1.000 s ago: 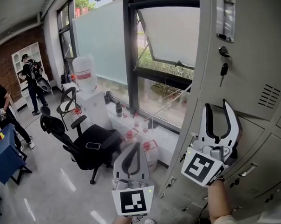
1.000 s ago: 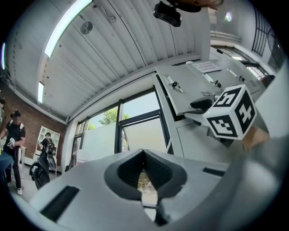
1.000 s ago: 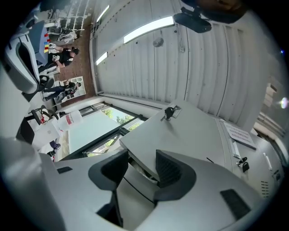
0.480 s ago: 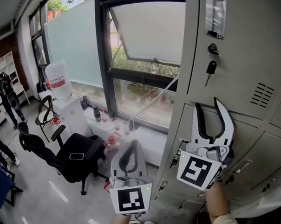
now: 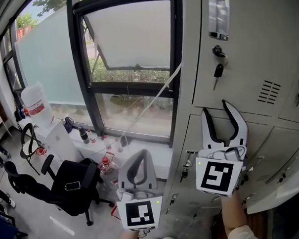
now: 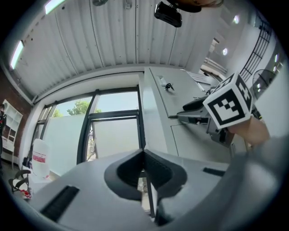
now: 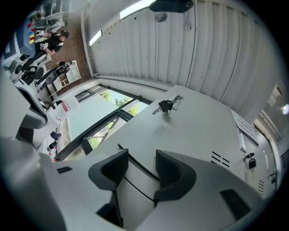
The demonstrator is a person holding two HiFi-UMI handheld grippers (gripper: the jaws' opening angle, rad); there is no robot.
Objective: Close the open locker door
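Note:
Grey lockers (image 5: 245,53) fill the right of the head view. The upper door carries a key (image 5: 217,69), a recessed handle (image 5: 219,19) and vent slots (image 5: 268,92). A lower door (image 5: 283,185) at the far right seems to stand ajar, with a dark gap beneath it. My right gripper (image 5: 216,107) is open and empty, its tips up against the seam under the keyed door. The right gripper view shows that seam between the fingers of the right gripper (image 7: 142,158). My left gripper (image 5: 140,155) hangs shut and empty left of the lockers, facing the window; the left gripper (image 6: 144,155) has its jaws pressed together.
A black-framed window (image 5: 130,68) stands left of the lockers, with small bottles (image 5: 85,135) on the sill. Below it are a black office chair (image 5: 68,187) and a large water jug (image 5: 36,104). People (image 7: 52,40) stand far off by shelves.
The head view has swung right: window, chair and jug slid left and more locker fronts came in. Both grippers kept their pose, the right one still open at the locker seam.

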